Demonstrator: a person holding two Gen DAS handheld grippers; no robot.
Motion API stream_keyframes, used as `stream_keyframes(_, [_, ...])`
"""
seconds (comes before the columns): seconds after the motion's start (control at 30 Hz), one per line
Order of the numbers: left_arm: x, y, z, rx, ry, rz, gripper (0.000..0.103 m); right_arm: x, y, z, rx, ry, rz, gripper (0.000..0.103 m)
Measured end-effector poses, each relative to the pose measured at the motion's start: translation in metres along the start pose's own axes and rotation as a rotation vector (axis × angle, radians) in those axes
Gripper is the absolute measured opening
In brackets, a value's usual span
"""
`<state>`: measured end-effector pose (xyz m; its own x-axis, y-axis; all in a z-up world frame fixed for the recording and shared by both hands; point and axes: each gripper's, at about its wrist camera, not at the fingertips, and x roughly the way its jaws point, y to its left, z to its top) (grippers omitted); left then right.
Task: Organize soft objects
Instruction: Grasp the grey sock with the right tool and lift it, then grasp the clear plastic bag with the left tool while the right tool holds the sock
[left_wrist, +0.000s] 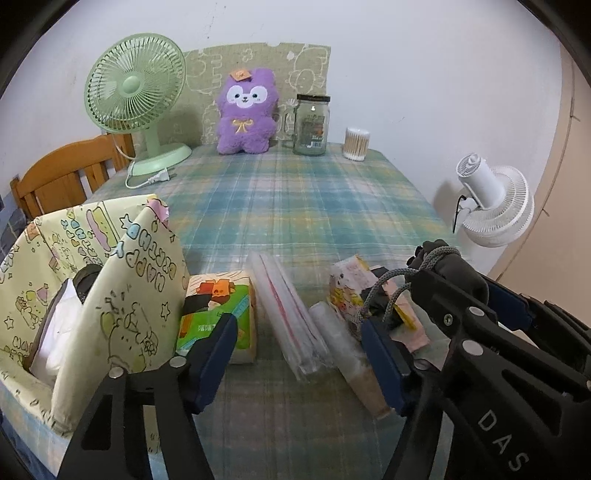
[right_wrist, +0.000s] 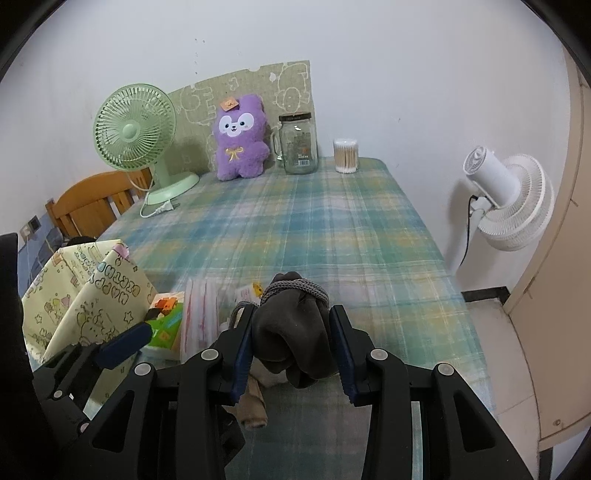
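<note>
Though clamped, dark pouch cord-end outward.

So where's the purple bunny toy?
In both views the purple bunny toy sits at the table's far edge against the wall, between the green fan and the glass jar.

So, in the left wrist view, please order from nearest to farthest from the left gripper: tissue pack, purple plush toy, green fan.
1. Tissue pack, right at the left gripper's left finger.
2. Green fan, far back, left.
3. Purple plush toy, far back, centre.
</note>
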<state>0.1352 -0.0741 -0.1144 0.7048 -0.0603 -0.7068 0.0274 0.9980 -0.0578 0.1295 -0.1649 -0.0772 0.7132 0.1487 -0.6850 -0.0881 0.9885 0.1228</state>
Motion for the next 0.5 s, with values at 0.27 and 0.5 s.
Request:
stream_keyframes(0.27, [0.025, 0.004, 0.005, -0.013, 0.072, -0.018, 0.046, 0.019, 0.0, 0.006, 0.0, 0.032, 0.004, 0.043])
stream_keyframes(0.5, [0.031, 0.006, 0.003, -0.015, 0.083, 0.005, 0.03, 0.033, -0.001, 0.005, 0.002, 0.06, 0.012, 0.043])
